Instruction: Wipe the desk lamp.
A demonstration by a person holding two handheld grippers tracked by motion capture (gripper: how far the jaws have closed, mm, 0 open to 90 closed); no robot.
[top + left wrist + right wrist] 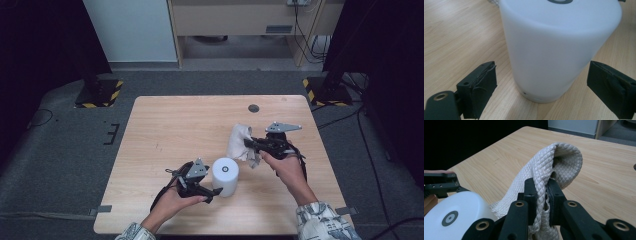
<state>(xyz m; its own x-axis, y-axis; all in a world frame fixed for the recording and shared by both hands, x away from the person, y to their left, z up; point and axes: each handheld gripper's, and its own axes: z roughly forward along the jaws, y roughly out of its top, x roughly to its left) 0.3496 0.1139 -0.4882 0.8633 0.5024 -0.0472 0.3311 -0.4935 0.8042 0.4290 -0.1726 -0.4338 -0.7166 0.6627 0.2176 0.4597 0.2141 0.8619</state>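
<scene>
Cloth [549, 172] clamped in right claw [546, 195]; left claw [541, 85] spread wide, straddling white cylinder [554, 45], not touching.

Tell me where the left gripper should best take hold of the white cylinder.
Probably low on the white cylinder, across its smooth round side wall, coming in level from the person's side. It stands upright on the table, and the left gripper already has its jaws open on either side of the base.
</scene>
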